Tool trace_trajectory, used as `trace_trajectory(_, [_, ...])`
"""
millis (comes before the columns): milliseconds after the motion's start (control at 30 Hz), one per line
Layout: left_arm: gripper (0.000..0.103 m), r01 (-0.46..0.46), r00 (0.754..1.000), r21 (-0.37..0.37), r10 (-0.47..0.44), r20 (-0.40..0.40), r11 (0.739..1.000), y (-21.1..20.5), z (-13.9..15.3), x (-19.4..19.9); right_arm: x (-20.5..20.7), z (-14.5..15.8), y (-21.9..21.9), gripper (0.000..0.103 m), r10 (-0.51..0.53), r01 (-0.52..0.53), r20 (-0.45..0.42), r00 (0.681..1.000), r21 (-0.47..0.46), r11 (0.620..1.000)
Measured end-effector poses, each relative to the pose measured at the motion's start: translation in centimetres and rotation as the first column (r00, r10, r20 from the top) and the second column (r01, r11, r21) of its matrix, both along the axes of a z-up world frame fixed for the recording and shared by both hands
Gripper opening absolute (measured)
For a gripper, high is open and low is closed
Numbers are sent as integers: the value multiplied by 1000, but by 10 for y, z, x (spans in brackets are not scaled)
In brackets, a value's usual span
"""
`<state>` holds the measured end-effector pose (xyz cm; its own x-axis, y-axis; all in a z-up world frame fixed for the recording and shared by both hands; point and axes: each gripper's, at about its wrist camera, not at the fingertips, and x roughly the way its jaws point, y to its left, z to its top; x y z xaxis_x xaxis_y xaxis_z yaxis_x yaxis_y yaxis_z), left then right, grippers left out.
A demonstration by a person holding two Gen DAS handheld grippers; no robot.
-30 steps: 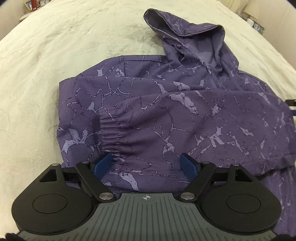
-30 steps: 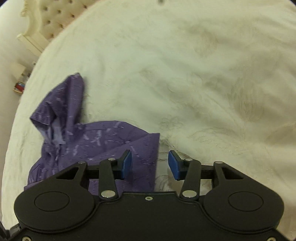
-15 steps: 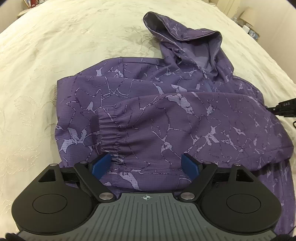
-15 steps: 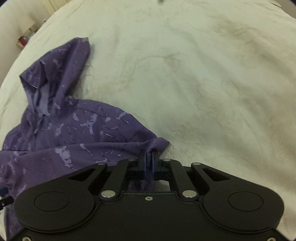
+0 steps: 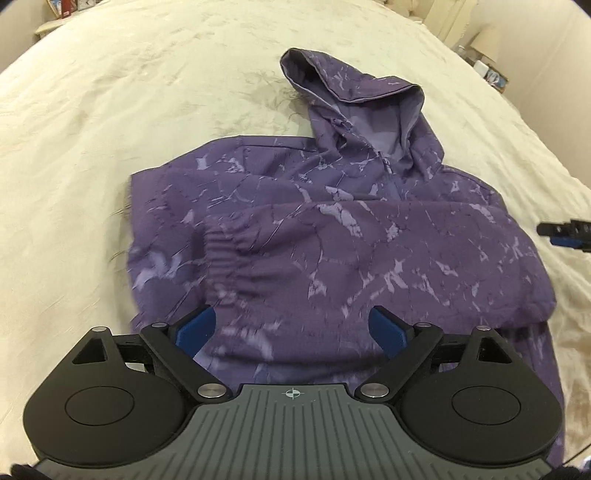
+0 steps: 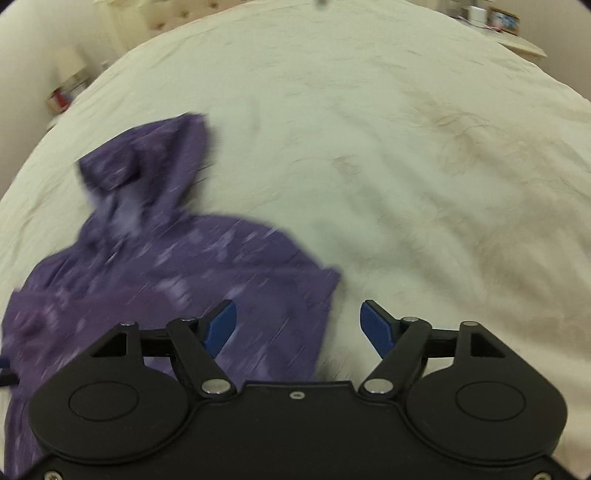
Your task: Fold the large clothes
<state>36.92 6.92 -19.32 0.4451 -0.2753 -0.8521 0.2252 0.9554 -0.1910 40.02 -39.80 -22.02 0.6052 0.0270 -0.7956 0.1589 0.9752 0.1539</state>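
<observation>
A purple patterned hooded jacket (image 5: 332, 236) lies on the cream bedspread (image 5: 110, 129). One sleeve is folded across its body, the elastic cuff (image 5: 232, 258) at the left, and the hood (image 5: 354, 96) points away. My left gripper (image 5: 291, 328) is open and empty over the jacket's near edge. My right gripper (image 6: 295, 325) is open and empty over the jacket's right edge (image 6: 317, 295); its tip also shows at the right of the left wrist view (image 5: 565, 232). The right wrist view is blurred.
The bedspread (image 6: 406, 166) stretches wide around the jacket. Bedside furniture with small items stands at the far corners (image 5: 487, 70), (image 6: 66, 92). A tufted headboard (image 6: 177, 14) is at the back.
My right gripper was shut on the jacket's right edge half a second ago; it has let go and now stands open. The left gripper stayed open and drew back slightly.
</observation>
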Motion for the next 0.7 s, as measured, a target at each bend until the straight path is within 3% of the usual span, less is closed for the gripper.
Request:
trace_trajectory(333, [91, -17, 998, 7, 18, -56, 1000, 31, 0, -65, -81, -19, 44, 77, 44, -37, -97, 994, 74, 997])
trace_trajectory(533, [91, -25, 989, 64, 33, -142, 998, 46, -23, -103, -132, -39, 58, 78, 48, -39, -194, 980, 49, 998])
trace_trajectory(600, [92, -12, 974, 118, 39, -223, 993, 50, -44, -111, -142, -52, 62, 85, 55, -51, -260, 964, 21, 998])
trace_trajectory(633, [98, -27, 965, 102, 52, -256, 994, 54, -52, -115, -147, -59, 62, 90, 56, -50, -278, 959, 27, 998])
trace_trajectory(700, [99, -81, 958, 60, 94, -270, 995, 64, -56, -119, -152, -62, 59, 92, 35, -26, -285, 958, 36, 999])
